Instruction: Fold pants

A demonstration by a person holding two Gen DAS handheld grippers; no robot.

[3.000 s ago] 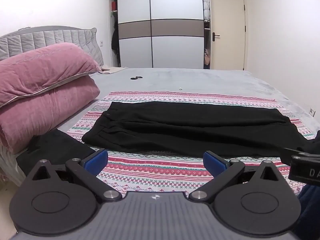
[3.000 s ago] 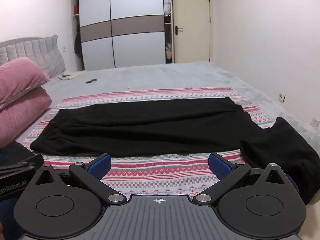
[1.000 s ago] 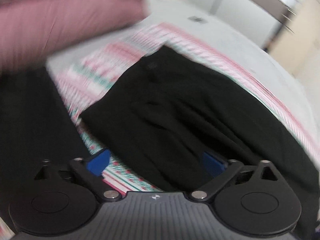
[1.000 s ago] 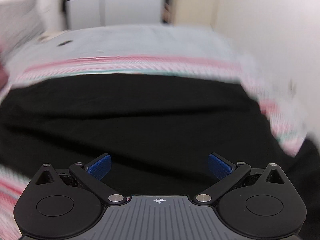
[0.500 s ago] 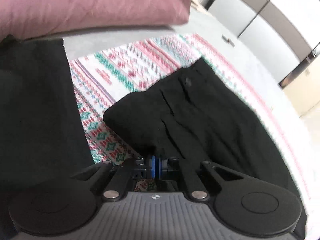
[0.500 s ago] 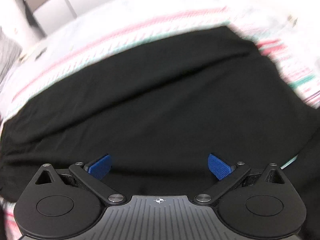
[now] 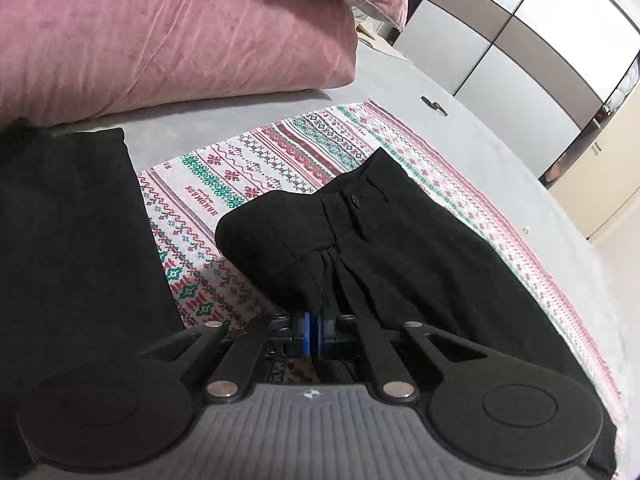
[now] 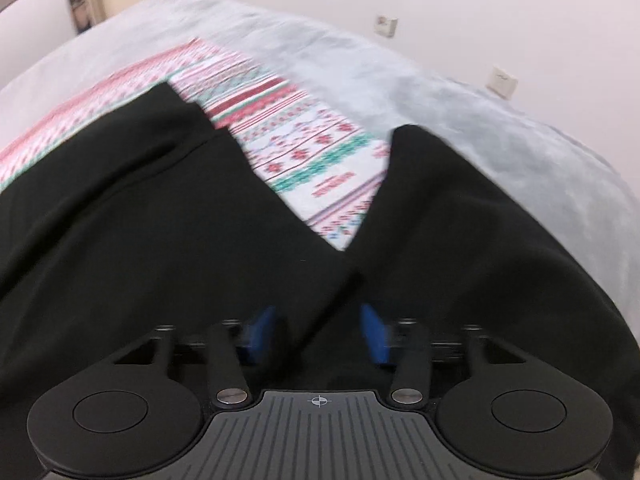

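Note:
Black pants (image 7: pixel 400 248) lie along a patterned cloth (image 7: pixel 248 168) on the bed, waistband with a button toward the pillows. My left gripper (image 7: pixel 314 336) is shut on the near waistband corner, which bunches up at the blue pads. In the blurred right wrist view the pants (image 8: pixel 160 220) split into two legs, with the patterned cloth (image 8: pixel 320 172) showing between them. My right gripper (image 8: pixel 318 334) straddles the fabric at the crotch fork, its blue pads partly closed with a gap between them.
Two stacked pink pillows (image 7: pixel 160 32) lie at the head of the bed. Another black folded garment (image 7: pixel 68 232) lies left of the cloth. A small dark object (image 7: pixel 434 105) rests on the grey bedspread (image 7: pixel 500 152). A wardrobe (image 7: pixel 520 32) stands beyond.
Both grippers dropped from above the bed edge down to the pants. My left gripper closed on the waistband corner and lifted it slightly. My right gripper swung toward the legs and narrowed.

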